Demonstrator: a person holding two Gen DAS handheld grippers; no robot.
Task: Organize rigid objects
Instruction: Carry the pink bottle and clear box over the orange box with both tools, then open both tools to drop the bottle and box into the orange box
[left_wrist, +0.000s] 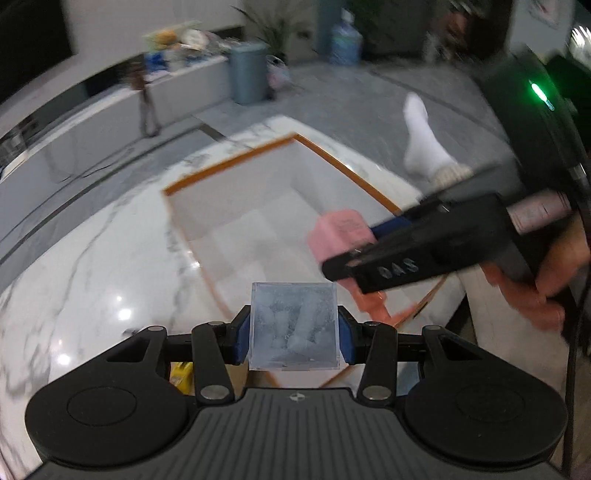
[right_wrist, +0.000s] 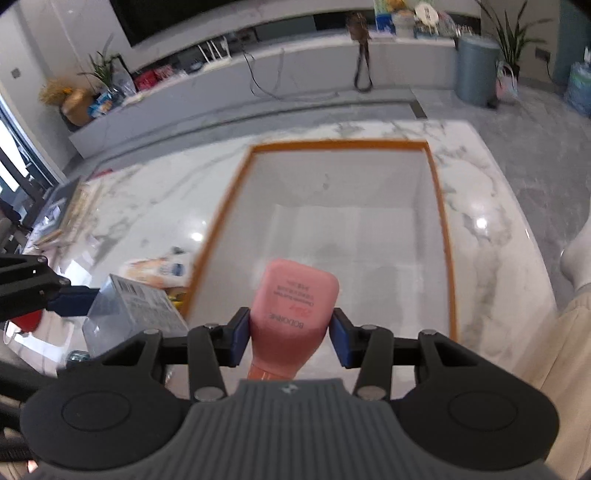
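Observation:
My left gripper is shut on a clear plastic box with white pieces inside, held above the marble table beside the near corner of the white orange-rimmed bin. The clear box also shows in the right wrist view, left of the bin. My right gripper is shut on a pink tube, cap toward the camera, over the bin's near side. In the left wrist view the right gripper holds the pink tube above the bin.
An orange-and-white packet and a small yellow item lie on the marble table left of the bin. A red object sits at the far left. A socked foot stands right of the table.

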